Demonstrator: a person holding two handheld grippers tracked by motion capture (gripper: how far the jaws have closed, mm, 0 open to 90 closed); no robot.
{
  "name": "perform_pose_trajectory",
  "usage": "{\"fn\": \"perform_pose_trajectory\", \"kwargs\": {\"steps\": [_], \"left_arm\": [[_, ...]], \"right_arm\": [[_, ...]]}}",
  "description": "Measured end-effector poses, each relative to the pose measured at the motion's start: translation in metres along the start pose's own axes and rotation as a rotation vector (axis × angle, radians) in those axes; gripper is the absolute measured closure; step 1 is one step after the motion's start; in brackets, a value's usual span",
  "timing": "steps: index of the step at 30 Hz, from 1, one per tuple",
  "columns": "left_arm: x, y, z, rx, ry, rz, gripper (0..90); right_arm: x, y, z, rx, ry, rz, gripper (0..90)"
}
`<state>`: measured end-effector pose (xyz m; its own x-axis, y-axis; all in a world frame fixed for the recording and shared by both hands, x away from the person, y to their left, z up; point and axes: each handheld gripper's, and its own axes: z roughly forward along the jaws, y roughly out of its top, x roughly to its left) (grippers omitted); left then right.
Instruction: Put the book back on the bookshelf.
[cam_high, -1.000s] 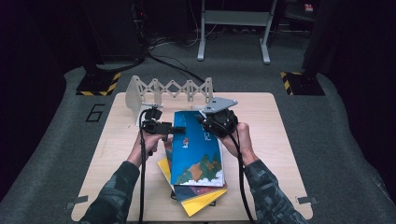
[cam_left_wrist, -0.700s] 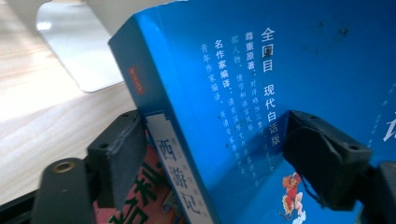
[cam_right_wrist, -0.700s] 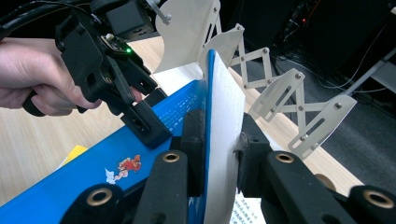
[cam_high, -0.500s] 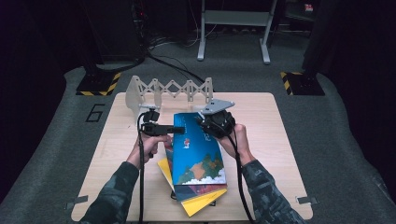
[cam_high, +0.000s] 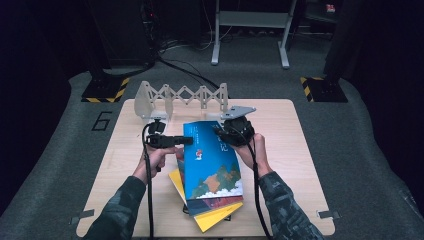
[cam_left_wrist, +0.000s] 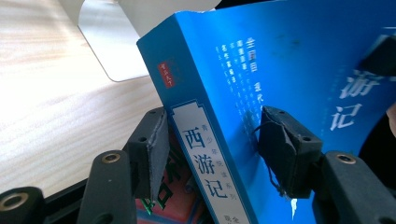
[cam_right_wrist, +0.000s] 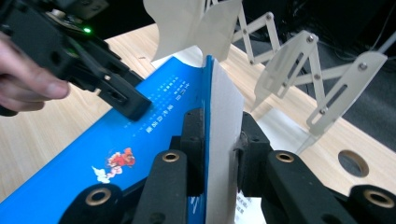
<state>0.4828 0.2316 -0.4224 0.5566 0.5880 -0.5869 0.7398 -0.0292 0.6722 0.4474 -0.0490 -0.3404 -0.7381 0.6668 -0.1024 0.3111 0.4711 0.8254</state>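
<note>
Between the two hands, the left hand-held gripper (cam_left_wrist: 212, 161) is straddling the spine edge of the blue book (cam_high: 212, 162); its jaws have just been closing, and one pad is touching the front cover while the other is sitting just beside the spine's far side, so whether it is pressing I cannot tell. Across the cover, the right hand-held gripper (cam_right_wrist: 219, 140) is clamping the book's far edge, both pads pressing on it. That book is lying tilted atop a stack of books (cam_high: 212, 210) on the wooden surface (cam_high: 290, 150), near a grey folding rack (cam_high: 182, 97).
</note>
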Motion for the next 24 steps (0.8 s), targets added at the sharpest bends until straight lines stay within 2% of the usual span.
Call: {"fn": "perform_pose_trajectory", "kwargs": {"steps": [1, 2, 4, 5, 6, 8, 11, 12, 13, 14, 16, 18, 19, 21, 24], "left_arm": [[-0.002, 0.0, -0.001, 0.002, 0.004, 0.026, 44.8], [-0.004, 0.001, -0.001, -0.001, 0.007, 0.035, 45.6], [-0.011, 0.002, -0.001, 0.0, 0.032, 0.083, 47.3], [-0.012, 0.002, 0.0, 0.005, 0.038, 0.094, 47.5], [-0.012, 0.002, 0.0, 0.005, 0.038, 0.094, 47.6], [-0.014, 0.003, 0.002, 0.013, 0.056, 0.11, 47.6], [-0.014, 0.002, 0.003, 0.013, 0.066, 0.116, 47.6], [-0.015, 0.0, 0.004, 0.014, 0.071, 0.12, 47.6], [-0.015, 0.0, 0.004, 0.014, 0.071, 0.12, 47.6], [-0.015, 0.0, 0.005, 0.014, 0.072, 0.119, 47.6], [-0.016, -0.001, 0.006, 0.015, 0.076, 0.134, 47.7], [-0.016, -0.002, 0.006, 0.015, 0.076, 0.132, 47.7], [-0.016, -0.002, 0.006, 0.015, 0.076, 0.132, 47.7], [-0.018, -0.003, 0.008, 0.005, 0.093, 0.149, 47.7], [-0.02, -0.003, 0.008, 0.01, 0.1, 0.159, 47.8]], "right_arm": [[-0.001, -0.001, 0.001, 0.01, -0.005, 0.014, 76.2], [-0.004, -0.002, 0.004, 0.021, -0.016, 0.021, 76.1], [-0.009, -0.007, 0.009, 0.054, -0.039, 0.08, 75.6], [-0.011, -0.009, 0.01, 0.073, -0.045, 0.096, 75.3], [-0.011, -0.009, 0.01, 0.073, -0.045, 0.096, 75.3], [-0.017, -0.012, 0.017, 0.084, -0.043, 0.129, 74.8], [-0.021, -0.015, 0.022, 0.103, -0.043, 0.146, 73.0], [-0.023, -0.018, 0.025, 0.119, -0.038, 0.175, 71.3], [-0.023, -0.018, 0.025, 0.119, -0.038, 0.175, 71.3], [-0.025, -0.019, 0.027, 0.122, -0.034, 0.175, 69.4], [-0.029, -0.024, 0.033, 0.159, -0.031, 0.224, 60.7], [-0.031, -0.029, 0.035, 0.17, -0.027, 0.244, 53.3], [-0.031, -0.029, 0.035, 0.17, -0.027, 0.244, 53.3], [-0.034, -0.036, 0.042, 0.216, -0.021, 0.288, 42.0], [-0.039, -0.045, 0.046, 0.258, -0.001, 0.355, 31.4]]}}
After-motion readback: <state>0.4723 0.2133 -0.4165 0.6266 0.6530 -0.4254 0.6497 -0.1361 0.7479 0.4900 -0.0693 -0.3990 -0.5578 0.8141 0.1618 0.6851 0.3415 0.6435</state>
